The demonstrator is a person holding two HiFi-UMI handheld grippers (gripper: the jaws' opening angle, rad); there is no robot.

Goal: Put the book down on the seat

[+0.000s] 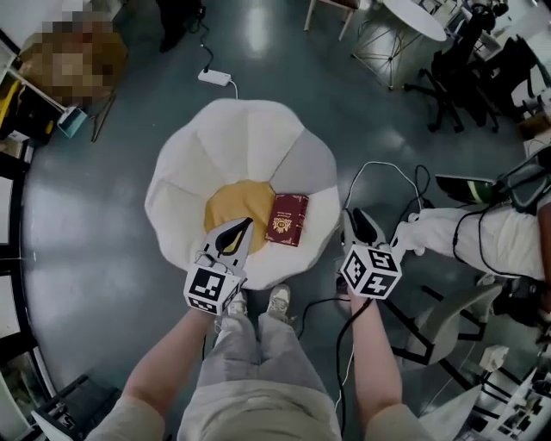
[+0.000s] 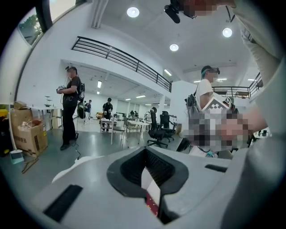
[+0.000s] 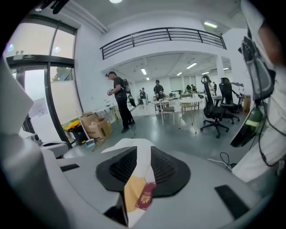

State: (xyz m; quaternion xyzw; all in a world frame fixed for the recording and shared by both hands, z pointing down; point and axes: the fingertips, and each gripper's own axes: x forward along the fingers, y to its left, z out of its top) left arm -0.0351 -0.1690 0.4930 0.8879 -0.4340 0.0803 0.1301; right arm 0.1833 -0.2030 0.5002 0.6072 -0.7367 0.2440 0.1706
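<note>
The dark red book (image 1: 287, 219) lies flat on the white petal-shaped seat (image 1: 245, 138), beside its round yellow cushion (image 1: 231, 203). Neither gripper touches it. My left gripper (image 1: 244, 224) hovers over the seat's near edge, just left of the book, its tips meeting on nothing. My right gripper (image 1: 360, 220) hangs off the seat's right rim, jaws slightly apart and empty. In the left gripper view, a sliver of the book (image 2: 152, 205) shows below the left gripper (image 2: 145, 151). Through the right gripper (image 3: 142, 154), the book (image 3: 145, 197) and cushion (image 3: 131, 192) show far below.
My own legs and shoes (image 1: 258, 303) stand at the seat's near side. A power strip (image 1: 214, 77) and cable lie on the grey floor behind it. A seated person (image 1: 482, 237) and cables are at right; office chairs (image 1: 456, 77) and a round table (image 1: 413, 17) at back right.
</note>
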